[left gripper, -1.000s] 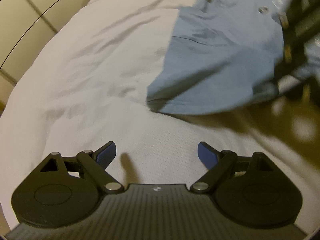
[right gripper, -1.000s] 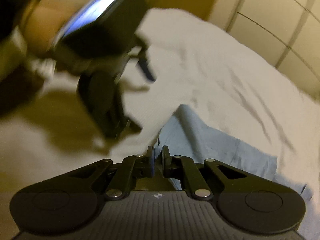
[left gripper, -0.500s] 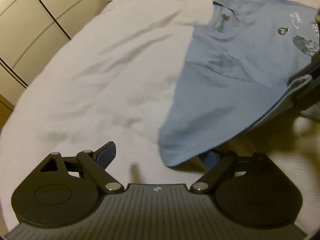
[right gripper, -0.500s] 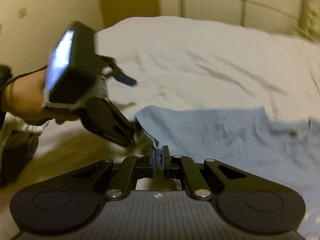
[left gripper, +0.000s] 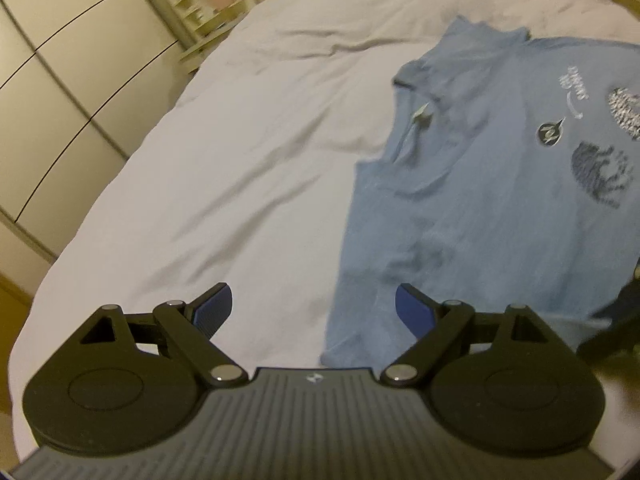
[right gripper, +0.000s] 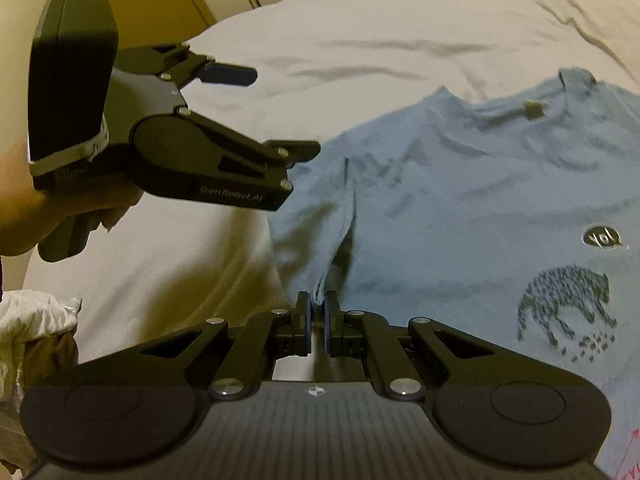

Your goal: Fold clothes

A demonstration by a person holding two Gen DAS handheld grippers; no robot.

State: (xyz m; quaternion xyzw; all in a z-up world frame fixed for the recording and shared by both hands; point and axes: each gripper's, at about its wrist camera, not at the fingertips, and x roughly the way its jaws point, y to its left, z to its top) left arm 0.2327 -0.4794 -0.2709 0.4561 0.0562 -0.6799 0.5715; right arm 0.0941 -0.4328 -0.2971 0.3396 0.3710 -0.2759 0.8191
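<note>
The left gripper [left gripper: 312,308] hangs with fingers spread wide and empty over the near left hem corner of the blue T-shirt [left gripper: 500,200], which lies print-up on the white bed [left gripper: 240,160]. To its right, the right gripper [right gripper: 317,312] pinches a bunched ridge of hem. The shirt looks light, limp and prone to sagging, so a matching hem-corner grip seems best.

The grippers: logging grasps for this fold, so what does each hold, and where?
Right gripper pinches the blue T-shirt at its bottom hem; left gripper holds nothing.

T-shirt [left gripper: 480,208] lies on bed [left gripper: 240,160], wardrobe [left gripper: 60,80] left.
</note>
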